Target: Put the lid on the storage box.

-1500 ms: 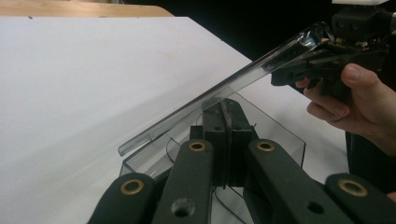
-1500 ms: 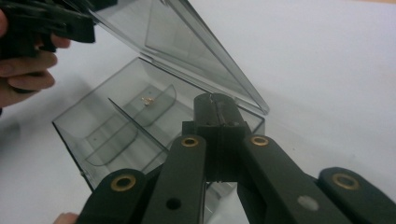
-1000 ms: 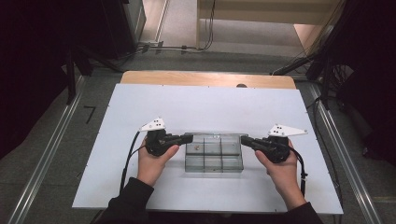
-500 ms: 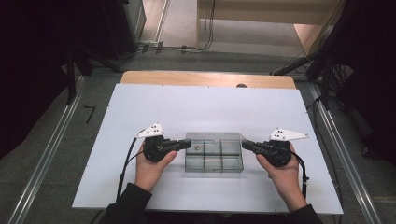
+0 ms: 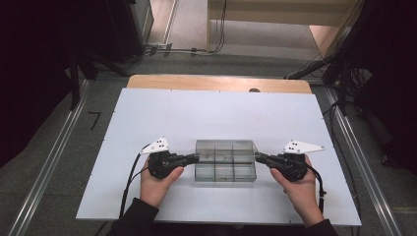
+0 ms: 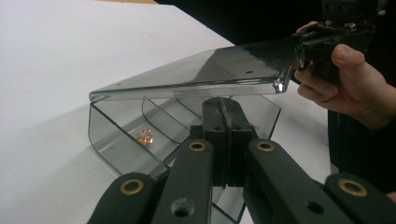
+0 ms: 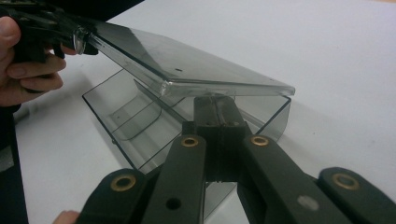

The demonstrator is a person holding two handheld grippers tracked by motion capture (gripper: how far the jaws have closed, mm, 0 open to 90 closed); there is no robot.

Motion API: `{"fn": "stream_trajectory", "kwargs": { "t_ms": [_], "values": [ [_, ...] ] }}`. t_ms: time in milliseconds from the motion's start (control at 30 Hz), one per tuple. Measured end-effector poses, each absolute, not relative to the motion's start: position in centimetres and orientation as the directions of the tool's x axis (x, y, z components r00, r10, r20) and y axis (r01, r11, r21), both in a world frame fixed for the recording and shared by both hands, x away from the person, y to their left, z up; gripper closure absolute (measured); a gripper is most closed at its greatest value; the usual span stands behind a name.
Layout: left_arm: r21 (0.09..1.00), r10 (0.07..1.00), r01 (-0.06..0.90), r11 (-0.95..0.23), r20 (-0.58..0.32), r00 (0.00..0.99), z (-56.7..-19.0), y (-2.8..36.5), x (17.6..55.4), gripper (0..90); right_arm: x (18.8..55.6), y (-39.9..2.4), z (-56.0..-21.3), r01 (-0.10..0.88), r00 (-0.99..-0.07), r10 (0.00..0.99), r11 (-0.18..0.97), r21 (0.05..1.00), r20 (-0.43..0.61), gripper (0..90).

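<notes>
A transparent smoke-grey plastic compartment box (image 5: 225, 167) is seen lying on the white counter (image 5: 147, 113), slightly toward six o'clock of the counter's middle. Its hinged clear lid (image 6: 201, 74) is held tilted above the tray, open at one side. The box is divided by thin partitions into several compartments; a small copper-coloured object (image 6: 146, 136) is seen in one of them in the left gripper view.

The left tongs (image 5: 193, 158) are placed at the nine o'clock end of the box, their jaws pressed together with the tips at the box's edge just beneath the lid. The right tongs (image 5: 259, 158) are placed at the three o'clock end, likewise pressed together under the lid's edge. Whether a wall or the lid is pinched between either pair cannot be told.
</notes>
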State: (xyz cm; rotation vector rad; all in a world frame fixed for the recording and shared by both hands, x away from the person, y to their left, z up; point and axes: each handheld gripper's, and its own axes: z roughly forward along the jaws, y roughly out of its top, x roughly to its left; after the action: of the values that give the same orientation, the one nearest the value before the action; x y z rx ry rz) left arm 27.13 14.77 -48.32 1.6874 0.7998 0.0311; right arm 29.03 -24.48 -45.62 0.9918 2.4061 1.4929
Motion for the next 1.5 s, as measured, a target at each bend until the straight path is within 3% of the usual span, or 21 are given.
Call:
{"fn": "stream_trajectory", "kwargs": {
  "t_ms": [400, 1500],
  "values": [
    [0.875, 0.529, 0.469, -0.121, -0.342, 0.776, -48.5, 14.5, 26.1, 90.0, 28.4, -24.5, -46.1, 0.449, -0.785, 0.587, 0.318, 0.835, 0.198, 87.7],
    [0.834, 0.511, 0.515, -0.201, -0.359, 0.781, -49.8, 14.6, 26.4, 90.0, 28.3, -25.0, -47.9, 0.456, -0.806, 0.567, 0.413, 0.788, 0.170, 87.7]
  ]
}}
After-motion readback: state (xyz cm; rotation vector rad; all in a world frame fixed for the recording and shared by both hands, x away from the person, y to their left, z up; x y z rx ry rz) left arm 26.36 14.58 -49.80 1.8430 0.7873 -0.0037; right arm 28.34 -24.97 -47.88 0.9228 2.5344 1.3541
